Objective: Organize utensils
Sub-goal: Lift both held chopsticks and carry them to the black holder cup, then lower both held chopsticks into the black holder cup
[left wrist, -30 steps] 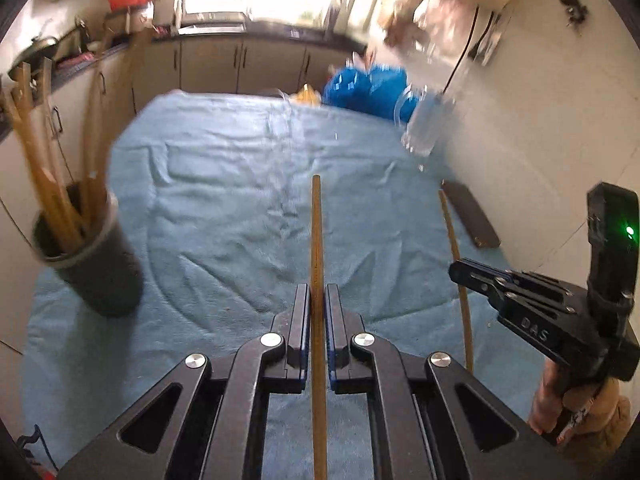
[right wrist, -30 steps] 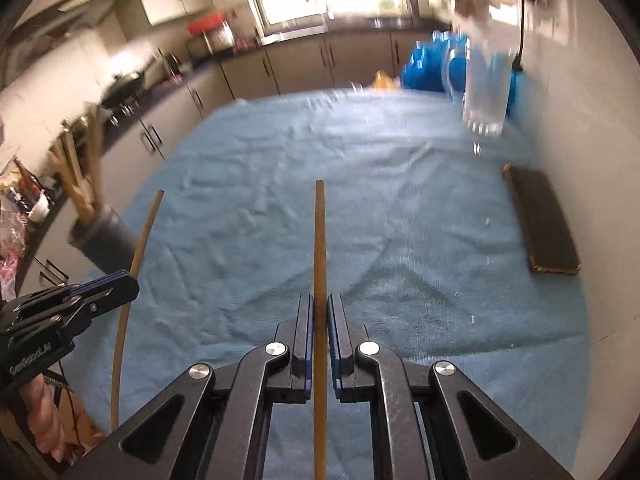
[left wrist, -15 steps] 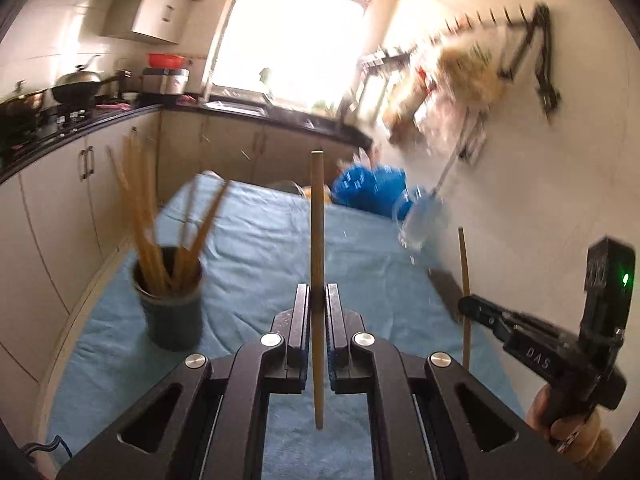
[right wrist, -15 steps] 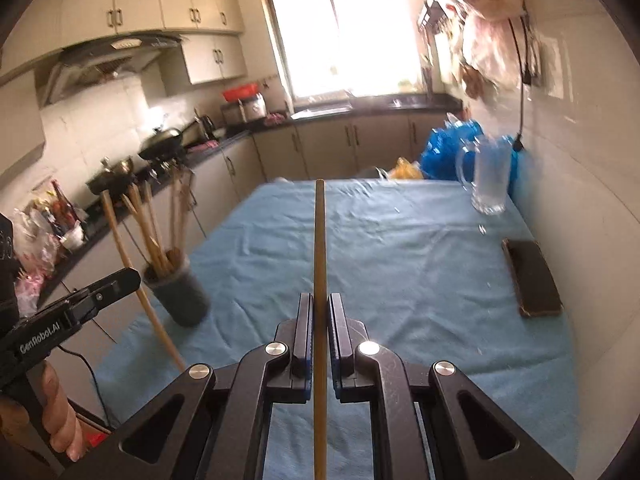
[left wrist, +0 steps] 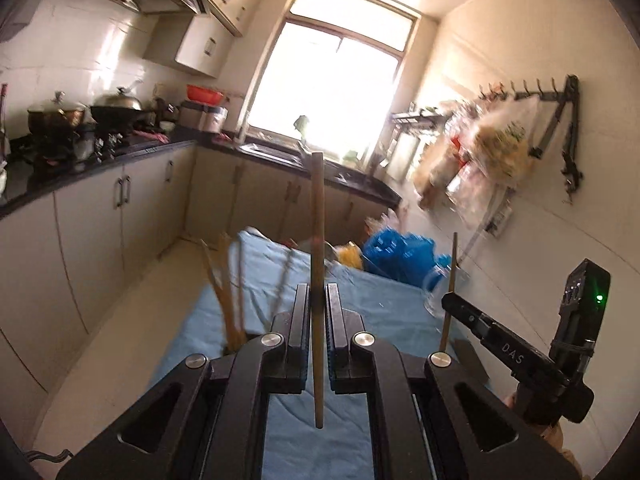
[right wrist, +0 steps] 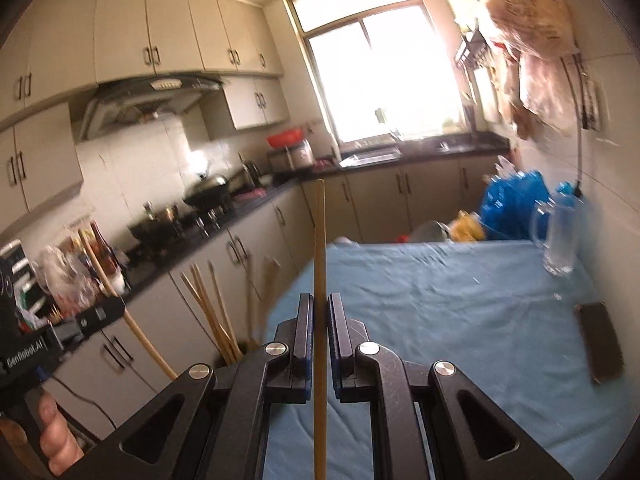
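My left gripper [left wrist: 318, 296] is shut on a wooden chopstick [left wrist: 317, 220] that stands upright between its pads, above the blue-clothed table [left wrist: 384, 308]. My right gripper [right wrist: 319, 304] is shut on a second chopstick [right wrist: 319, 240], also upright. Each gripper shows in the other's view: the right one [left wrist: 450, 301] at the right with its stick [left wrist: 451, 272], the left one [right wrist: 118, 312] at the left with its stick [right wrist: 136, 328]. Several chopsticks [right wrist: 208, 312] stand in a dark holder [right wrist: 230, 356] at the table's left edge, mostly hidden behind my fingers.
A glass mug [right wrist: 558, 240] and blue bags [right wrist: 512, 200] stand at the table's far right, and a dark flat object [right wrist: 600, 344] lies by the right wall. A kitchen counter [right wrist: 224, 224] with pots runs along the left. A person's hand [right wrist: 52, 436] grips the left handle.
Both grippers have risen and tipped upward with their chopsticks, so the views swung from the tabletop to the kitchen. The holder now sits close under the fingers.
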